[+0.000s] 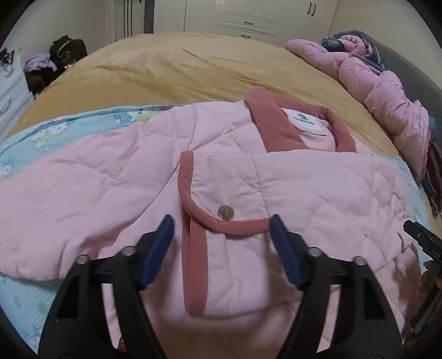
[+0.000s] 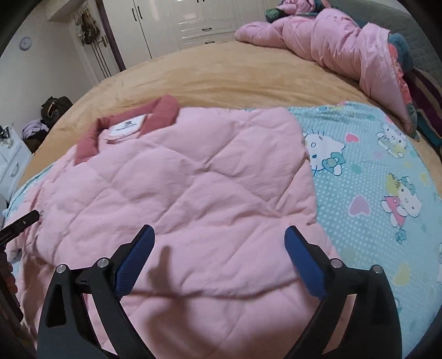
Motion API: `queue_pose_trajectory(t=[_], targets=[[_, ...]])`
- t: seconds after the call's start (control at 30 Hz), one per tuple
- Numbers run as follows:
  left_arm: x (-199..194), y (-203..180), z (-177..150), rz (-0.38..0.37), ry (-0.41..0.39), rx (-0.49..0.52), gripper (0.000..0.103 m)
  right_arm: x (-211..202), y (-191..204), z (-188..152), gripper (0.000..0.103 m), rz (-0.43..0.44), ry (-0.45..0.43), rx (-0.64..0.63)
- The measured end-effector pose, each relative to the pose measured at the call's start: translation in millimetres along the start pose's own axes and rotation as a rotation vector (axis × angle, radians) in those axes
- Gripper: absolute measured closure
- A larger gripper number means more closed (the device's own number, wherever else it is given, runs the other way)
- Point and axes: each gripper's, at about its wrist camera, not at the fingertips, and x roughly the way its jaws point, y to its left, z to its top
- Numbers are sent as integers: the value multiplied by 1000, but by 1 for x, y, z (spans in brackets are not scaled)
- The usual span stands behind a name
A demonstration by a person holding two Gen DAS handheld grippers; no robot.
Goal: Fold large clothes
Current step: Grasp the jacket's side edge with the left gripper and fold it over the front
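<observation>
A pink quilted jacket point(image 1: 116, 176) with a dark pink ribbed collar point(image 1: 273, 124) lies flat on the bed. One sleeve is folded across the front, its ribbed cuff point(image 1: 221, 221) with a metal snap lying between my left gripper's fingers. My left gripper point(image 1: 222, 223) is open and empty just above the cuff. In the right wrist view the jacket point(image 2: 193, 187) fills the middle, collar point(image 2: 91, 138) at the far left. My right gripper point(image 2: 218, 234) is open and empty over the jacket's right half. Each gripper's tip shows at the edge of the other's view.
The jacket rests on a light blue cartoon-print sheet point(image 2: 367, 176) over a tan blanket point(image 1: 171, 69). A crumpled pink quilt point(image 2: 331, 44) lies at the bed's far right. White wardrobes point(image 2: 193, 19) stand behind, and a drawer unit with bags point(image 1: 63, 55) at the left.
</observation>
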Motion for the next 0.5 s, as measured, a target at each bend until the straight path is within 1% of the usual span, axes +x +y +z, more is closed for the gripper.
queue_pose_trajectory(t=[0.07, 0.1, 0.2, 0.27, 0.3, 0.33, 0.5], targets=[[-12, -4, -2, 2, -10, 10, 13, -10, 5, -2, 9, 0, -8, -7], [-17, -5, -2, 5, -16, 12, 9, -16, 8, -3, 9, 1, -13, -13], [-32, -9, -4, -9, -20, 13, 9, -31, 18, -4, 9, 2, -32, -32], [-41, -11, -7, 3, -22, 14, 9, -43, 25, -5, 8, 2, -52, -44], [-44, -11, -7, 2, -23, 14, 9, -48, 28, -5, 8, 4, -58, -48], [-50, -10, -9, -3, -27, 12, 9, -55, 32, -5, 4, 2, -68, -53], [-70, -6, -13, -6, -46, 3, 9, -76, 52, -5, 4, 13, -93, -89]])
